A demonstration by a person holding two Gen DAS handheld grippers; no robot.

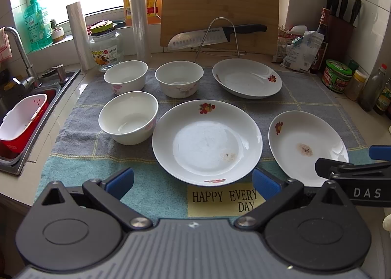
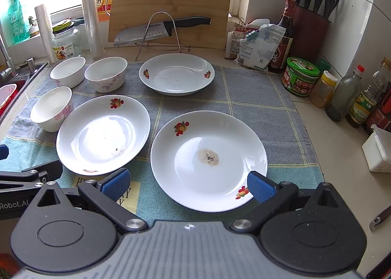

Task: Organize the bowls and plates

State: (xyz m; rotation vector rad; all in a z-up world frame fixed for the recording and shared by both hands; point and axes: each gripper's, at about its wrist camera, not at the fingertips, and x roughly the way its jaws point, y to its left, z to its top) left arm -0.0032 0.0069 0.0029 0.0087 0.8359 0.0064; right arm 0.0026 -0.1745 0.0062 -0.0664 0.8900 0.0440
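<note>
Three white plates with fruit prints lie on a checked cloth [image 1: 305, 98]: a near middle plate [image 1: 207, 142] [image 2: 102, 133], a near right plate [image 1: 306, 148] [image 2: 209, 159] with a brown stain, and a far plate [image 1: 246, 78] [image 2: 176, 74]. Three white bowls stand at the left: a near bowl [image 1: 128, 117] [image 2: 51, 108] and two far bowls [image 1: 125, 76] [image 1: 179, 78] [image 2: 68, 71] [image 2: 106, 73]. My left gripper [image 1: 193, 182] is open and empty, just short of the middle plate's near rim. My right gripper [image 2: 188, 185] is open and empty, its fingers over the near right plate's near rim.
A sink [image 1: 29, 117] with a red and white basket lies at the left. A cutting board [image 1: 220, 10] and a knife [image 1: 215, 34] on a wire stand are behind the cloth. Jars, bottles and a knife block [image 2: 310, 32] line the right wall. A white box [image 2: 377, 154] sits at the right.
</note>
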